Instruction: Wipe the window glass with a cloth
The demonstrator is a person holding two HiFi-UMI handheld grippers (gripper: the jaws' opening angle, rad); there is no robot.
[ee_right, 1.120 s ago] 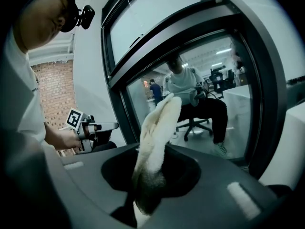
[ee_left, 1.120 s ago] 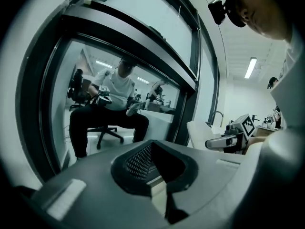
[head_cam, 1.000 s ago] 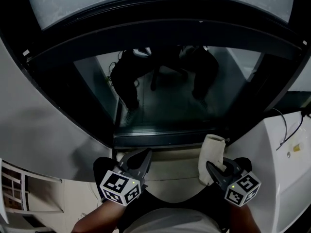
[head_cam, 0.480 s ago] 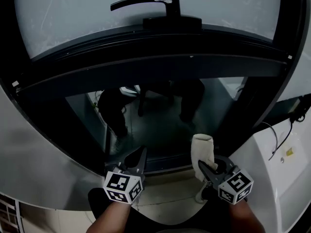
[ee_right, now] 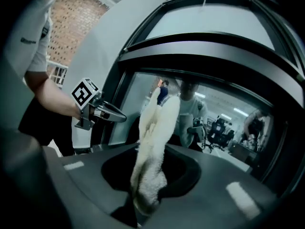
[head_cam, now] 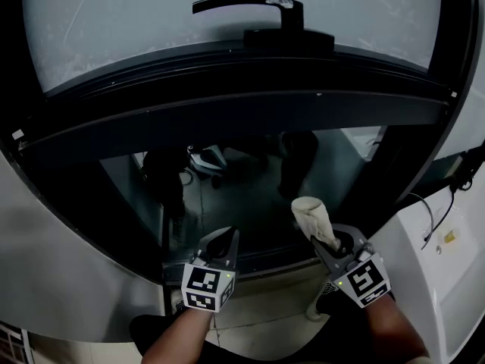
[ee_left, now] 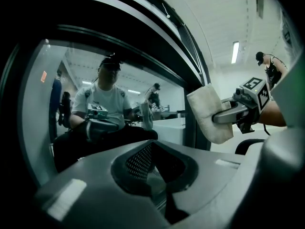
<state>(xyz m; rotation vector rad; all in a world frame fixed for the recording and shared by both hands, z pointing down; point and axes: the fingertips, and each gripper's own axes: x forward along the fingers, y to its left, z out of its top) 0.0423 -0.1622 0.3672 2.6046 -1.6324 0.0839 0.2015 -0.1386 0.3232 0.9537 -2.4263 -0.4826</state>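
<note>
Now the right gripper was clamped on a cream cloth. Its jaws were pinched on the lower part of the roll, and the free end stood up and leaned towards the left. In the right gripper view the cloth rose out of the closed jaws, filled the middle of the picture and hid part of the pane behind it. Half a second earlier the roll had stood more upright. A second earlier it had been lower, down beside the sill. Here its top lay over the bottom edge of the window glass, though no view showed whether it touched the pane.

The left gripper held nothing. Its jaws were drawn together, pointing up at the lower frame, and it had drifted a little towards the right since the earlier frames. From the left gripper view the cloth showed off to the right, well apart from it, in the other gripper's grasp.

The dark pane reflected a seated person holding the grippers. Above it, the black window handle lay across the frosted upper pane and had come fully into sight.
</note>
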